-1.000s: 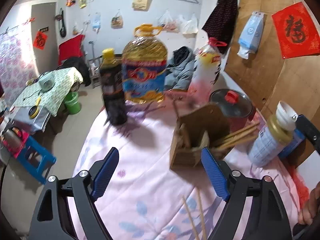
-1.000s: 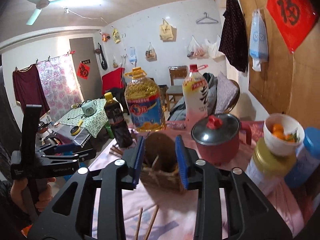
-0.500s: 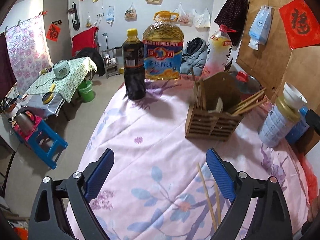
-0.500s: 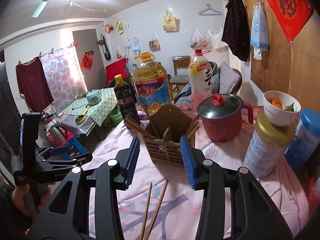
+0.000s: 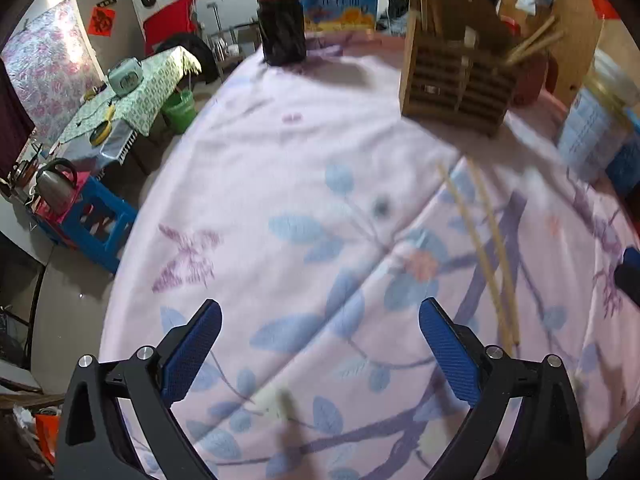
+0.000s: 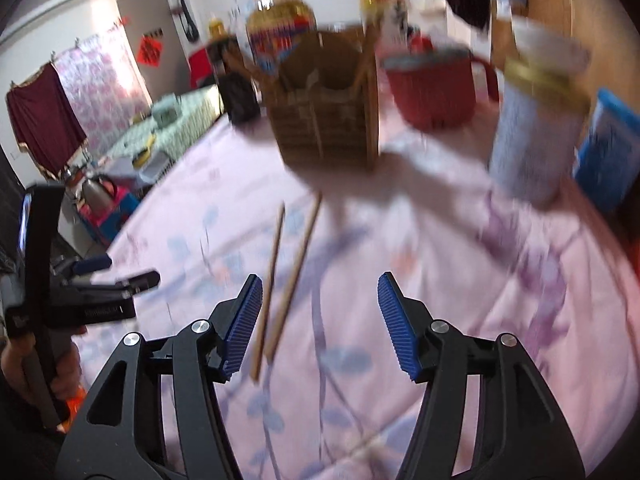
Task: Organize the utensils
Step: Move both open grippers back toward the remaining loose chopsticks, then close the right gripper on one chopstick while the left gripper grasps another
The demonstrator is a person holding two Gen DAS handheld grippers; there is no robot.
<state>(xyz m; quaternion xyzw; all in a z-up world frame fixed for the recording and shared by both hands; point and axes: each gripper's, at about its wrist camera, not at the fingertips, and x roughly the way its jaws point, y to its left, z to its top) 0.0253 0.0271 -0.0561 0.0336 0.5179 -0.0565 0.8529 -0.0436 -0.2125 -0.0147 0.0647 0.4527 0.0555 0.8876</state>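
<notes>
A pink cloth printed with blue leaves and purple branches (image 5: pixel 304 184) covers the desk and fills most of both views. At its far edge stand a large bottle of yellow cooking oil (image 6: pixel 280 28), a dark bottle (image 5: pixel 282 28), a red pot with a lid (image 6: pixel 432 88), a pale tin with a gold lid (image 6: pixel 536 128) that carries a white bowl, and a blue container (image 6: pixel 608 148) just beside the tin. In front of the oil bottle sits a slatted wooden utensil holder (image 5: pixel 456 84) with a tall curved back; several chopsticks stand in it, some leaning out to its right side. The left hand-held gripper (image 5: pixel 320 348) hovers low over the cloth with its blue pads wide apart and nothing between them. The right hand-held gripper (image 6: pixel 320 324) is likewise released, its jaws spread and empty, over the near part of the cloth. Two loose chopsticks (image 6: pixel 288 276) lie flat on the cloth side by side, nearly parallel, between the holder and the grippers; in the right wrist view their near ends lie just beside the inner face of the left pad (image 6: pixel 242 324), though whether they touch it cannot be told through the blur. In the left wrist view the same pair lies to the right of the gripper, outside its jaws.
</notes>
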